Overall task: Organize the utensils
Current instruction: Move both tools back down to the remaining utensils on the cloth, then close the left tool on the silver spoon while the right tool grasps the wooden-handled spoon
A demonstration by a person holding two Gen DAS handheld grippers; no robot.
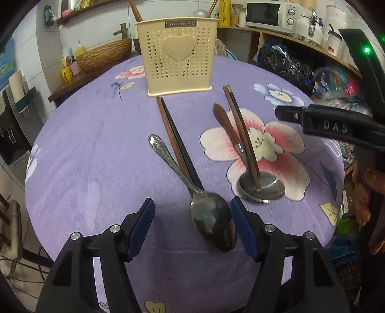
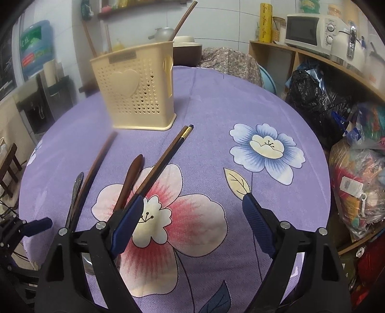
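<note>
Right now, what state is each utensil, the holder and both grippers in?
Holder: upright, some utensils inside.
Metal spoon: flat, bowl between open jaws.
Ladle: lying, chopsticks across its bowl.
Left gripper: open.
Right gripper: open, empty.

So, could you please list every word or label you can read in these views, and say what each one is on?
"JIANHAO": plate on the cream perforated plastic utensil holder.
"DAS": black body of the right gripper.
Too blurred to read: yellow tall canister, blue water jug label, white microwave dials, bagged goods' tags.
</note>
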